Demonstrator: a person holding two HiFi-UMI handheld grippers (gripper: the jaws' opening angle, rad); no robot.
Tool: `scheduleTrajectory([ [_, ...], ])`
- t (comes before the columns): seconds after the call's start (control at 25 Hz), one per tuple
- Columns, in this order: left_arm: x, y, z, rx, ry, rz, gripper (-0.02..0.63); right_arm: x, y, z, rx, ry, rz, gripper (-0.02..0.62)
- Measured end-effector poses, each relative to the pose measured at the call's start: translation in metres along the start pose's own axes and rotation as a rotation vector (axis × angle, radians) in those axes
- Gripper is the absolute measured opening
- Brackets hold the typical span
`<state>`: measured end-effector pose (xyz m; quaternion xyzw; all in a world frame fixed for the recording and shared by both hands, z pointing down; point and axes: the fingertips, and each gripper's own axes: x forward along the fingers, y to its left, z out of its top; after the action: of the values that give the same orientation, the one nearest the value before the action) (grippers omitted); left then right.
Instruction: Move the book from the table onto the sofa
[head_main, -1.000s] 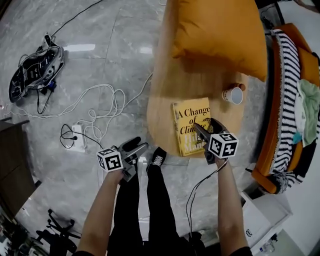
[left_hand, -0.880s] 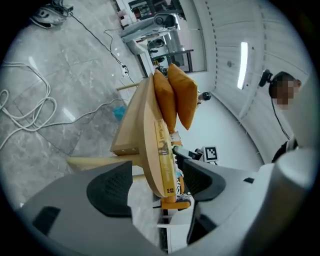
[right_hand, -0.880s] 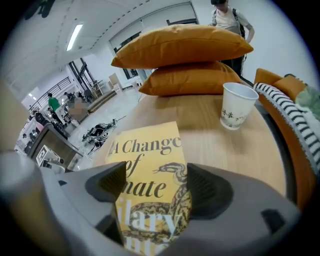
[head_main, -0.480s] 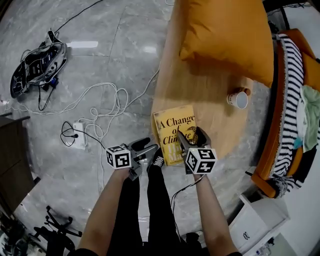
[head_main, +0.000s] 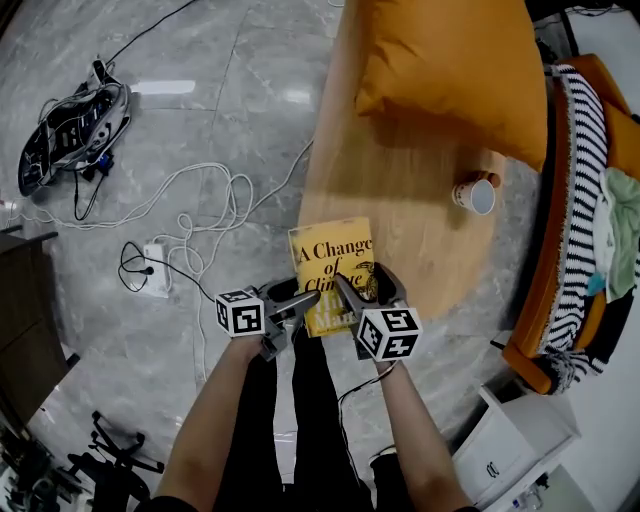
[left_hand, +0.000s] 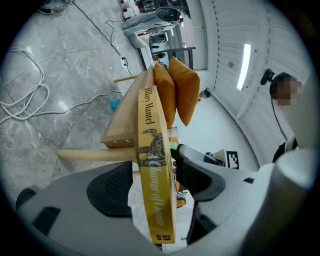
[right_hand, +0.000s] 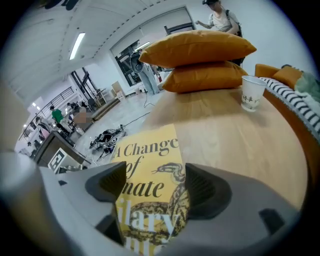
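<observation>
The yellow book (head_main: 330, 265) lies flat at the near left edge of the wooden table (head_main: 400, 190), part of it hanging over the floor. My right gripper (head_main: 365, 285) rests on its cover with jaws apart; in the right gripper view the cover (right_hand: 150, 160) runs under and between the two pads of that gripper (right_hand: 156, 187). From the left, my left gripper (head_main: 300, 302) meets the overhanging edge. In the left gripper view the spine (left_hand: 152, 165) stands between the spread jaws of the left gripper (left_hand: 155, 185), with gaps on both sides. The orange sofa (head_main: 560, 200) lies to the right.
Two orange cushions (head_main: 450, 70) fill the table's far end, and a paper cup (head_main: 472, 193) stands near its right edge. A striped blanket (head_main: 580, 150) covers the sofa. White cables (head_main: 190, 200), a power strip (head_main: 155, 270) and a gear bundle (head_main: 70, 135) lie on the floor at left.
The right gripper has slid the book leftward and toward me until it overhangs the table edge. The left gripper has come up to the book's overhanging edge.
</observation>
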<state>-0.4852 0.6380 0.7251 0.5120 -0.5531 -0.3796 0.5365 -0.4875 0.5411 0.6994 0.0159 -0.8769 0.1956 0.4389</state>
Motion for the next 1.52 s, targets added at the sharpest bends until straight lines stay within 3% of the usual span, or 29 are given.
scheduleTrajectory([
  [0.16, 0.003, -0.003, -0.004, 0.009, 0.025, 0.015, 0.286, -0.004, 0.003, -0.002, 0.049, -0.004, 0.043, 0.368],
  [0.24, 0.001, 0.000, -0.005, -0.001, 0.042, 0.031, 0.184, -0.004, 0.002, -0.003, 0.043, -0.004, 0.054, 0.368],
  [0.28, 0.001, -0.001, -0.005, -0.013, 0.047, 0.026, 0.175, -0.005, 0.002, -0.003, 0.041, -0.005, 0.059, 0.368],
  [0.52, -0.004, -0.018, 0.007, -0.048, 0.017, -0.056, 0.144, -0.011, 0.003, -0.010, 0.048, -0.001, 0.093, 0.368],
  [0.68, -0.007, -0.034, 0.003, -0.036, 0.069, -0.104, 0.144, -0.023, 0.004, -0.017, 0.090, -0.013, 0.121, 0.367],
  [0.84, -0.015, -0.060, 0.002, -0.020, 0.091, -0.161, 0.144, -0.045, 0.009, -0.014, 0.170, -0.046, 0.206, 0.367],
  [0.96, -0.028, -0.086, 0.005, -0.010, 0.095, -0.197, 0.144, -0.070, 0.017, -0.004, 0.308, -0.072, 0.337, 0.367],
  [1.04, -0.037, -0.110, 0.008, -0.007, 0.102, -0.229, 0.144, -0.090, 0.032, 0.002, 0.390, -0.050, 0.495, 0.367],
  [1.16, -0.052, -0.152, 0.002, -0.010, 0.128, -0.294, 0.144, -0.132, 0.064, 0.004, 0.408, 0.022, 0.744, 0.365],
  [1.2, -0.057, -0.165, -0.001, -0.009, 0.144, -0.312, 0.144, -0.147, 0.074, 0.006, 0.401, 0.039, 0.816, 0.337],
  [1.28, -0.065, -0.189, -0.006, -0.001, 0.176, -0.341, 0.144, -0.176, 0.089, 0.013, 0.410, 0.050, 0.926, 0.199],
  [1.32, -0.069, -0.200, -0.008, 0.001, 0.188, -0.351, 0.144, -0.188, 0.095, 0.018, 0.426, 0.050, 0.962, 0.164],
  [1.52, -0.088, -0.253, -0.012, 0.015, 0.209, -0.350, 0.144, -0.234, 0.120, 0.034, 0.496, 0.010, 1.025, 0.150],
])
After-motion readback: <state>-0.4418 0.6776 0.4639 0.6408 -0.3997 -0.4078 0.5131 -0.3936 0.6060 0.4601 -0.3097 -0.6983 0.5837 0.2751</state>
